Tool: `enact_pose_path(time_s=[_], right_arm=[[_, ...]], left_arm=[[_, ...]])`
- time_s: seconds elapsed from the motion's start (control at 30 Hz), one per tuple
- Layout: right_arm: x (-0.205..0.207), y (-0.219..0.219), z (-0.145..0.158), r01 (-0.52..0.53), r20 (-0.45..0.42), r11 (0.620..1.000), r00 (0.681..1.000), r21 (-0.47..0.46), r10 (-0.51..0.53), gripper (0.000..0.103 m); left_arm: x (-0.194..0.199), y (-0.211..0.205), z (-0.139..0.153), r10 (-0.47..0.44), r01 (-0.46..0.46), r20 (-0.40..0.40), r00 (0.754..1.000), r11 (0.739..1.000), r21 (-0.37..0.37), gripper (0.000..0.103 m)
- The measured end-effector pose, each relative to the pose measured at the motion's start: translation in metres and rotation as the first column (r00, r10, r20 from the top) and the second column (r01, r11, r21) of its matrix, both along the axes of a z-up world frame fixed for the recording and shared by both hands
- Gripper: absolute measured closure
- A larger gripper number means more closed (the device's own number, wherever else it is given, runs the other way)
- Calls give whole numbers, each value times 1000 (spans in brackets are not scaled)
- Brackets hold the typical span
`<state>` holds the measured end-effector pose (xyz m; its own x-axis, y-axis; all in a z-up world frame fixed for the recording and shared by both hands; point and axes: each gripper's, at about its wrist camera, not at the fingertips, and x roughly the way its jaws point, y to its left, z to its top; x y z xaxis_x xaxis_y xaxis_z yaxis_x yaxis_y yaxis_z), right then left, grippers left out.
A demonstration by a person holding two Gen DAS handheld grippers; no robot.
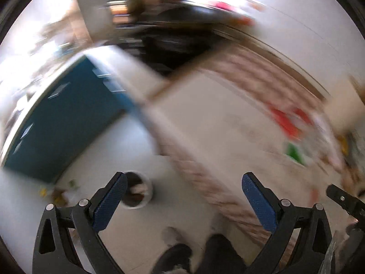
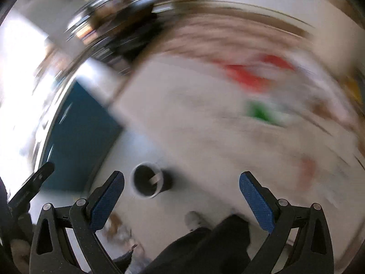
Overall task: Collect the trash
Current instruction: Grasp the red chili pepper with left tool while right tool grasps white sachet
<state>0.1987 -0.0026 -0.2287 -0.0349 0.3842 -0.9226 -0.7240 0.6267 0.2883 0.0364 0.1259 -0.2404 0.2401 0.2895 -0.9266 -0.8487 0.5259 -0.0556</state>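
Both views are heavily motion-blurred. My left gripper [image 1: 183,182] is open and empty, held above the floor beside a white table [image 1: 216,118]. My right gripper [image 2: 181,181] is open and empty too. A round white bin with a dark inside [image 1: 136,190] stands on the floor below, and it also shows in the right wrist view [image 2: 148,182]. Blurred red [image 1: 287,123] and green [image 1: 295,153] items lie on the table; they show in the right wrist view as red [image 2: 248,75] and green [image 2: 260,111] smears. Small scraps [image 1: 59,193] lie on the floor by the bin.
A teal cabinet [image 1: 63,123] stands left of the table. The person's dark trouser legs [image 2: 205,246] and a shoe [image 1: 173,235] are below the grippers. A woven mat edge [image 1: 205,178] runs along the table. Cluttered dark shelving [image 1: 164,34] is at the back.
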Motion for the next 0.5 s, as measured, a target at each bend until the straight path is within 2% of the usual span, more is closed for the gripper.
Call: enact_pose_path(time_s=[0.07,0.13,0.17,0.2,0.27,0.33,0.4,0.43,0.5], right_arm=[[53,-50,-5,153,7,987,988,-38,-153,1],[98,-102,-15,297,2,952,955,-72,-297,1],[113,-122,-19,344,4,935,939,-86,-345,1],[133,-152,-25,414,8,904,909,-108,-416,1],[158,-193,-36,497,14,858,866,-133,-499,1],[175,-226,-48,556,4,817,827,-151,-562,1],[187,-252,-59,597,-12,785,795,-165,-607,1],[191,-263,-64,609,-20,774,784,-171,-621,1],[193,-273,-74,622,-39,762,770,-181,-637,1]], left_arm=[[68,-26,-13,-144,144,9,990,987,-78,1],[124,-55,-27,-265,264,9,964,954,-146,1],[154,-73,-37,-333,329,7,943,926,-186,1],[177,-87,-46,-387,379,9,922,899,-218,3],[216,-117,-64,-473,453,-7,881,847,-279,18],[241,-140,-80,-520,487,-22,854,812,-322,30],[266,-160,-99,-559,509,-40,828,780,-365,36],[273,-167,-104,-569,511,-50,821,770,-381,40],[282,-177,-120,-582,507,-56,811,747,-429,57]])
